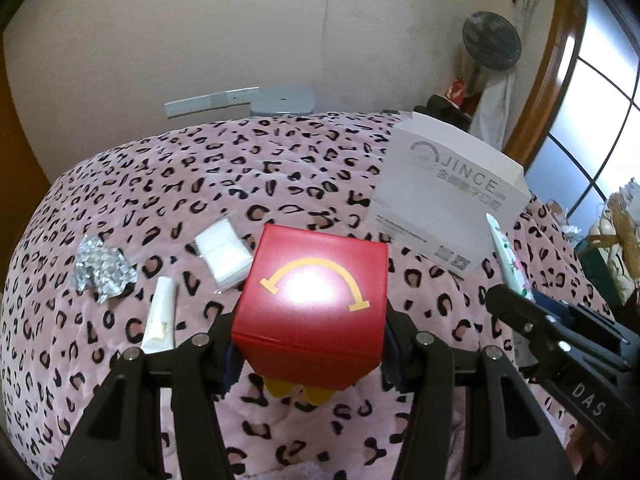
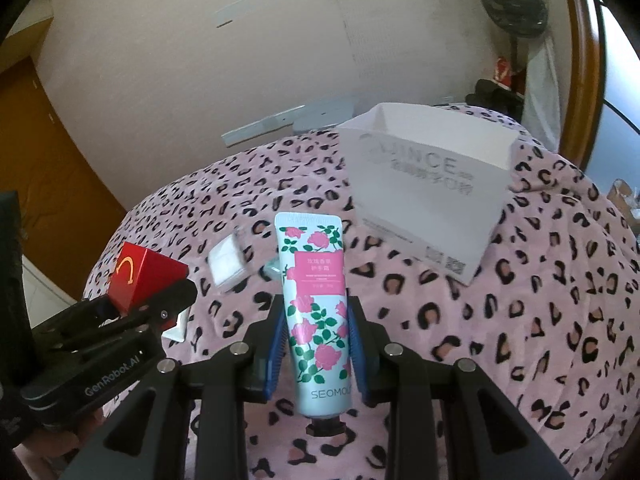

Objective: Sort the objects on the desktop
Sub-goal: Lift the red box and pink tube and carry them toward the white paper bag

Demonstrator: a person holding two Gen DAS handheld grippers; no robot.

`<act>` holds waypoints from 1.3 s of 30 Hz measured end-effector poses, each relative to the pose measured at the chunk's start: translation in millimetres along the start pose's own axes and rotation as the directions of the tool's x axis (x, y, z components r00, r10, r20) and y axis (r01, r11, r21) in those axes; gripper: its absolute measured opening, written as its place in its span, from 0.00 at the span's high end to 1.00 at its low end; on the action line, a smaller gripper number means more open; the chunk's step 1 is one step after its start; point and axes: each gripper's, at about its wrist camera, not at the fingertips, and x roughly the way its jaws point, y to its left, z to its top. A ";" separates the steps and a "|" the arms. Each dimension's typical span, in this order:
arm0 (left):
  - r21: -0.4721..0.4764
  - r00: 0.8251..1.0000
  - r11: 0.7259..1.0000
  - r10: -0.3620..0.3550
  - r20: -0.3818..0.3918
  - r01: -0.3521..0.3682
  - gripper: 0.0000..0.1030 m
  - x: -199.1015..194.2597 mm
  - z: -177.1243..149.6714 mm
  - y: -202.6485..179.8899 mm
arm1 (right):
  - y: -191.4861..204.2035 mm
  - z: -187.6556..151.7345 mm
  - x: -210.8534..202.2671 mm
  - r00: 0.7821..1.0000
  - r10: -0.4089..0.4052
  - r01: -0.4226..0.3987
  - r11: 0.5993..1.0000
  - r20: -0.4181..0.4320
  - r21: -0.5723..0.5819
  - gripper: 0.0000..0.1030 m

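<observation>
Left to right: my left gripper point(image 1: 310, 344) is clamped on the red box point(image 1: 316, 300); right gripper point(image 2: 316, 344) is pinching the rose hand-cream tube point(image 2: 316, 312), both lifted over the leopard blanket point(image 1: 280, 168). Looks like the carry step; next I'd guess both go into the white paper bag point(image 2: 432, 184), far right, so I need to clear its rim.

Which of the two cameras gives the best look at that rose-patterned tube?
The right wrist view: the hand cream tube faces it, label readable, clamped in the right gripper. The left wrist view catches only its thin edge.
</observation>
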 end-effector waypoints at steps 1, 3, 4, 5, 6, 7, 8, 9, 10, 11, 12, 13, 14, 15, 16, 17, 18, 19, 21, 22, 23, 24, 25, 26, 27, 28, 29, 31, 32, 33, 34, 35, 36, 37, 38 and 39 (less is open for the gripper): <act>0.007 1.000 1.000 -0.004 -0.002 0.004 0.46 1.3 0.8 -2.9 | -2.7 0.4 -0.8 1.000 -0.005 0.005 1.000 0.002 0.005 0.72; 0.023 1.000 1.000 -0.015 -0.008 0.015 0.46 4.8 2.3 -9.1 | -8.7 1.5 -2.6 1.000 -0.015 0.015 1.000 0.005 0.014 0.72; 0.030 1.000 0.999 -0.019 -0.011 0.020 0.46 6.3 3.1 -12.0 | -11.4 1.8 -3.5 1.000 -0.021 0.021 1.000 0.006 0.019 0.72; 0.037 1.000 0.999 -0.024 -0.014 0.024 0.46 7.8 3.8 -14.8 | -14.4 1.9 -4.5 1.000 -0.027 0.027 0.999 0.008 0.025 0.72; 0.044 0.999 0.999 -0.028 -0.016 0.029 0.46 9.3 4.6 -17.8 | -17.8 2.0 -5.4 0.999 -0.032 0.032 0.999 0.010 0.031 0.72; 0.050 0.999 0.998 -0.032 -0.017 0.033 0.46 10.6 5.5 -21.0 | -20.6 1.8 -6.1 0.999 -0.036 0.036 0.999 0.010 0.035 0.72; 0.057 0.999 0.998 -0.037 -0.019 0.038 0.46 11.9 6.3 -24.3 | -23.4 1.5 -6.8 0.999 -0.041 0.041 0.998 0.011 0.040 0.72; 0.065 0.999 0.997 -0.042 -0.022 0.043 0.46 12.7 7.0 -27.5 | -26.4 1.1 -7.7 0.999 -0.046 0.046 0.998 0.012 0.046 0.72; 0.071 0.999 0.996 -0.045 -0.022 0.046 0.46 12.9 7.4 -30.3 | -29.4 0.8 -8.5 0.999 -0.052 0.051 0.997 0.013 0.052 0.72; 0.079 0.999 0.996 -0.048 -0.024 0.049 0.46 13.6 8.3 -33.4 | -32.2 0.6 -9.4 0.998 -0.057 0.056 0.997 0.014 0.057 0.72; 0.087 0.998 0.995 -0.051 -0.025 0.053 0.46 14.3 9.2 -36.6 | -34.9 0.6 -10.3 0.998 -0.062 0.061 0.996 0.015 0.062 0.72; 0.093 0.998 0.994 -0.054 -0.025 0.057 0.46 14.9 10.4 -39.9 | -37.3 0.6 -11.2 0.998 -0.066 0.064 0.996 0.016 0.067 0.72; 0.100 0.998 0.993 -0.058 -0.025 0.060 0.46 15.6 11.5 -43.3 | -39.5 0.8 -12.1 0.997 -0.069 0.068 0.995 0.019 0.071 0.72; 0.106 0.998 0.992 -0.062 -0.026 0.064 0.46 16.2 12.6 -46.7 | -41.9 1.2 -13.0 0.997 -0.073 0.071 0.995 0.021 0.075 0.72; 0.112 0.998 0.991 -0.065 -0.026 0.068 0.46 16.9 13.9 -50.1 | -44.1 1.8 -14.0 0.997 -0.077 0.075 0.994 0.023 0.080 0.72; 0.119 0.997 0.990 -0.069 -0.026 0.072 0.46 17.5 15.2 -53.4 | -46.0 2.4 -15.0 0.996 -0.081 0.078 0.993 0.026 0.083 0.72; 0.125 0.997 0.989 -0.072 -0.026 0.075 0.46 17.9 16.4 -56.7 | -48.3 3.3 -16.2 0.996 -0.085 0.082 0.993 0.028 0.087 0.72; 0.132 0.997 0.988 -0.075 -0.025 0.078 0.46 18.3 17.7 -59.9 | -50.4 4.3 -17.2 0.996 -0.088 0.085 0.992 0.031 0.091 0.72; 0.143 0.996 0.986 -0.082 -0.024 0.084 0.46 18.7 20.2 -66.2 | -54.5 6.0 -19.3 0.995 -0.093 0.089 0.991 0.036 0.097 0.72; 0.149 0.996 0.985 -0.085 -0.024 0.088 0.46 18.6 21.5 -69.3 | -56.4 6.9 -20.3 0.995 -0.096 0.091 0.991 0.039 0.100 0.72; 0.153 0.996 0.984 -0.088 -0.022 0.091 0.46 18.5 22.9 -72.3 | -58.1 7.7 -21.3 0.994 -0.098 0.093 0.990 0.042 0.103 0.72; 0.158 0.996 0.983 -0.091 -0.021 0.093 0.46 18.5 24.2 -75.3 | -59.7 8.5 -22.2 0.994 -0.099 0.094 0.990 0.044 0.106 0.72; 0.162 0.995 0.982 -0.094 -0.020 0.096 0.46 18.5 25.5 -78.3 | -61.3 9.4 -22.9 0.994 -0.101 0.095 0.989 0.046 0.109 0.72; 0.165 0.995 0.981 -0.096 -0.019 0.097 0.46 18.6 27.0 -80.8 | -62.4 10.1 -23.7 0.994 -0.103 0.097 0.989 0.048 0.111 0.72; 0.169 0.995 0.981 -0.097 -0.017 0.099 0.46 18.8 28.6 -83.3 | -63.8 11.0 -24.3 0.993 -0.104 0.098 0.989 0.050 0.113 0.72; 0.173 0.995 0.980 -0.099 -0.016 0.100 0.46 19.1 30.3 -85.6 | -65.0 11.7 -24.6 0.993 -0.105 0.099 0.989 0.051 0.114 0.72; 0.176 0.995 0.979 -0.100 -0.014 0.101 0.46 19.4 32.0 -87.9 | -66.1 12.3 -24.6 0.993 -0.107 0.100 0.988 0.052 0.116 0.72; 0.183 0.995 0.978 -0.102 -0.013 0.103 0.46 20.7 34.6 -91.4 | -68.9 14.0 -24.2 0.993 -0.109 0.102 0.988 0.053 0.119 0.72; 0.187 0.995 0.977 -0.103 -0.013 0.104 0.46 21.3 35.9 -93.1 | -70.2 14.6 -23.8 0.993 -0.110 0.103 0.987 0.053 0.121 0.72; 0.189 0.995 0.976 -0.103 -0.013 0.104 0.46 21.9 37.0 -94.4 | -71.7 15.3 -23.3 0.992 -0.112 0.105 0.987 0.053 0.123 0.72; 0.191 0.994 0.976 -0.104 -0.013 0.105 0.46 22.7 38.1 -95.6 | -73.1 16.0 -22.8 0.992 -0.113 0.106 0.987 0.053 0.124 0.72; 0.194 0.994 0.975 -0.105 -0.015 0.106 0.46 24.0 39.3 -96.9 | -74.1 16.7 -22.4 0.992 -0.115 0.107 0.986 0.053 0.125 0.72; 0.195 0.994 0.975 -0.105 -0.016 0.106 0.46 24.8 40.2 -97.7 | -75.1 17.4 -21.9 0.992 -0.116 0.108 0.986 0.053 0.126 0.72; 0.196 0.994 0.975 -0.107 -0.017 0.108 0.46 25.8 41.0 -98.3 | -76.1 18.1 -21.6 0.992 -0.117 0.109 0.986 0.053 0.127 0.72; 0.197 0.994 0.974 -0.109 -0.018 0.110 0.46 26.9 41.9 -99.1 | -76.8 18.8 -21.3 0.992 -0.118 0.110 0.986 0.054 0.128 0.72; 0.198 0.994 0.974 -0.111 -0.020 0.112 0.46 28.0 42.8 -99.9 | -77.5 19.6 -21.0 0.991 -0.119 0.111 0.986 0.055 0.128 0.72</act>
